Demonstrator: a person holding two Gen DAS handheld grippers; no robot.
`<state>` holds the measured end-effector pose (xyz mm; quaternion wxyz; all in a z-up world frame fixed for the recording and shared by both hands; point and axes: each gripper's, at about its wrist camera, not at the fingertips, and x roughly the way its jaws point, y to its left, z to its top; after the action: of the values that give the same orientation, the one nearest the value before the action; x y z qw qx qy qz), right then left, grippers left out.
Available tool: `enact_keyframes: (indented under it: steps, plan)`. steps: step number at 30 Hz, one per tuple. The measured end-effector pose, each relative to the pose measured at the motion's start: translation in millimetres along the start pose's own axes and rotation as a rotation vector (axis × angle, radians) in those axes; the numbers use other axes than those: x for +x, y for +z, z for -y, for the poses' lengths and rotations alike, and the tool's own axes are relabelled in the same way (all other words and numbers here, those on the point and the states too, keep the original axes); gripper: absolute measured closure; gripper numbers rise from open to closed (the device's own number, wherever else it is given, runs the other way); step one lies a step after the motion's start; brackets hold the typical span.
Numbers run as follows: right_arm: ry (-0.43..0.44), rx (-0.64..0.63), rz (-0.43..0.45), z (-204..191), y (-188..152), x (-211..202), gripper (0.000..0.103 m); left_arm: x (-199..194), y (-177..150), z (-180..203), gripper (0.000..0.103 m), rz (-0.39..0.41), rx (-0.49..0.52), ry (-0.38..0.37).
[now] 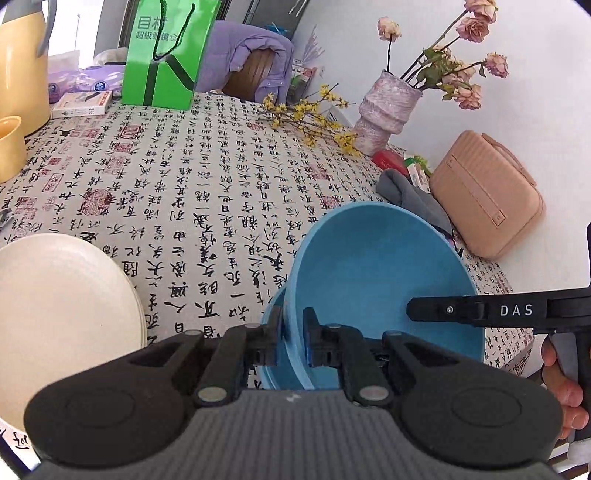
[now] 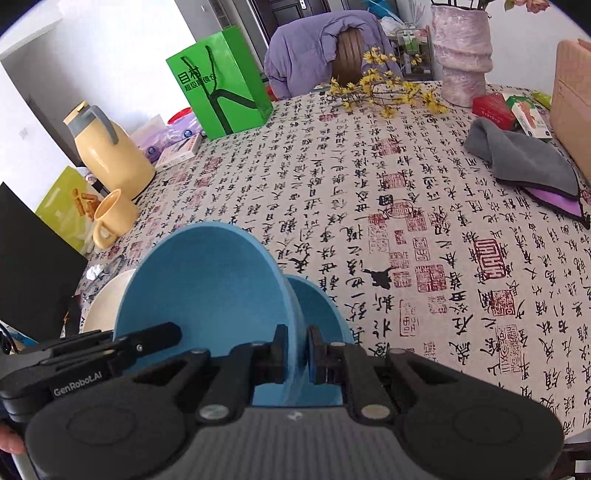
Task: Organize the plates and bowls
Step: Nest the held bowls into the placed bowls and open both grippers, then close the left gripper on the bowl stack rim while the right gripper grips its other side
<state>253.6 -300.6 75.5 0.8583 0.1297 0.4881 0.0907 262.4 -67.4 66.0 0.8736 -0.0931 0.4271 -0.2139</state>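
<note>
Both grippers, left gripper (image 1: pixel 293 339) and right gripper (image 2: pixel 295 350), pinch the big blue bowl (image 1: pixel 380 273) rim, tilted over a smaller blue bowl (image 2: pixel 317 306); my cream plates (image 1: pixel 55 314) sit left.

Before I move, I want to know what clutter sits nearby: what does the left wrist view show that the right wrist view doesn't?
Only the left wrist view shows the dried roses and the whole tan case. Only the right wrist view shows the purple cloth under the grey one and the black panel. Both show the blue bowl clamped at its rim by each gripper's jaws, a second blue bowl behind, the cream plate and the green bag.
</note>
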Motion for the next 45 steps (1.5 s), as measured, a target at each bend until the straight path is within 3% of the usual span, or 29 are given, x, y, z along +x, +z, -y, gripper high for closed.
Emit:
enact_keyframes:
  steps: [13,16,20,21,22,25,33,35,40,43,45]
  plan:
    - [0.032,0.012,-0.068,24,-4,34,0.091,27,-2,-8,0.09,-0.065,-0.009,-0.001]
    - [0.046,0.002,-0.081,25,-3,35,0.09,26,-1,-6,0.082,-0.068,0.0,-0.014]
    - [0.05,-0.028,-0.077,17,-3,31,0.074,21,0,-1,0.072,-0.057,0.025,-0.016]
    - [0.043,-0.043,-0.069,14,-3,28,0.072,17,0,1,0.061,-0.047,0.034,-0.004]
    - [0.037,-0.058,-0.059,11,-2,24,0.069,13,1,3,0.05,-0.027,0.052,0.02]
    - [0.019,-0.091,-0.02,5,1,11,0.059,0,4,7,0.049,0.012,0.094,0.049]
    - [0.019,-0.112,0.075,3,6,-26,0.055,-24,6,4,0.041,0.073,0.116,0.077]
    - [0.025,-0.122,0.103,1,2,-35,0.046,-30,0,4,0.038,0.102,0.129,0.094]
    - [0.022,-0.196,0.227,-10,-26,-54,0.032,-47,-25,9,0.018,0.22,0.194,0.186]
    - [0.004,-0.241,0.341,-17,-53,-64,0.021,-59,-48,10,0.007,0.294,0.202,0.233]
    - [-0.03,-0.269,0.42,-21,-73,-69,0.019,-70,-66,9,0.002,0.359,0.191,0.263]
